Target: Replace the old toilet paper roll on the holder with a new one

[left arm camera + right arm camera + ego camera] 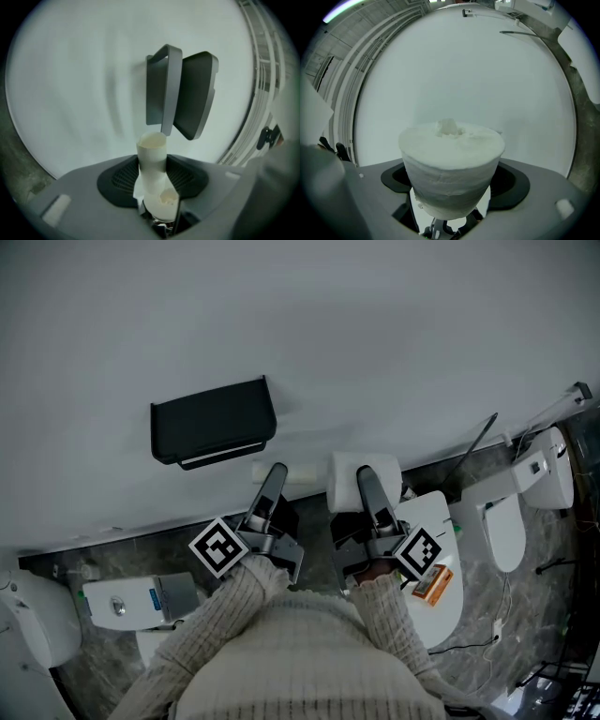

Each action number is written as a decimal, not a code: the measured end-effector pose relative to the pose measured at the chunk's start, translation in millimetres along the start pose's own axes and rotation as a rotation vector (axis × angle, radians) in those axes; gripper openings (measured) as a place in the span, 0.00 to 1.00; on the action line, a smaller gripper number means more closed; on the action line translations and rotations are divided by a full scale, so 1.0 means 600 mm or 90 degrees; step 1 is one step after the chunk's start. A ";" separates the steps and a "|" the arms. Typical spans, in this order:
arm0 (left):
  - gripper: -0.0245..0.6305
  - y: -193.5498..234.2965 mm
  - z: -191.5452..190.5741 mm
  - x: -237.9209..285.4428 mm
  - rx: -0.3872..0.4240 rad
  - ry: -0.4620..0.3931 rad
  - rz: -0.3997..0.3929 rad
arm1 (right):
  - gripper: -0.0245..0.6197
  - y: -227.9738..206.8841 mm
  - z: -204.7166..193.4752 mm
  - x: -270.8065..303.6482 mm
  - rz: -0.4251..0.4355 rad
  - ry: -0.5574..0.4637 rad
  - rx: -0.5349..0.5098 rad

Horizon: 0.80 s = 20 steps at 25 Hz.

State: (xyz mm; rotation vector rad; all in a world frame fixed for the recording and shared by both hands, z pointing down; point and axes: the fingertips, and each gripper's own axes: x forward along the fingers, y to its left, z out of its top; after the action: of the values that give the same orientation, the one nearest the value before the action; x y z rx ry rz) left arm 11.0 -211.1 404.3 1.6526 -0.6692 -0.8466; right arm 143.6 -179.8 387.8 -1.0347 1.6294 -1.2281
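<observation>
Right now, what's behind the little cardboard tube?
The dark paper holder on the white wall, its grey flap standing away from it. The cardboard tube, gripped by the left gripper, hides a strip of wall near the holder.

A black holder [214,421] is seen left of centre. A white roll [342,480] is clamped by the right gripper [367,474].
</observation>
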 end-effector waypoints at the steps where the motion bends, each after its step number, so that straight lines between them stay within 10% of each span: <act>1: 0.29 -0.002 0.004 -0.004 0.001 -0.007 0.000 | 0.73 0.002 -0.004 0.009 0.005 0.008 0.000; 20: 0.30 -0.017 0.051 -0.062 0.023 -0.108 0.022 | 0.73 0.036 -0.064 0.129 0.068 0.129 0.006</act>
State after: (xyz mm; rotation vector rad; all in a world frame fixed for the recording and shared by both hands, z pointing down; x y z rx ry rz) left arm -35.5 -196.8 397.5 1.6087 -0.8327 -0.9613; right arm 79.9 -237.3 363.2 -0.8280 1.8067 -1.3015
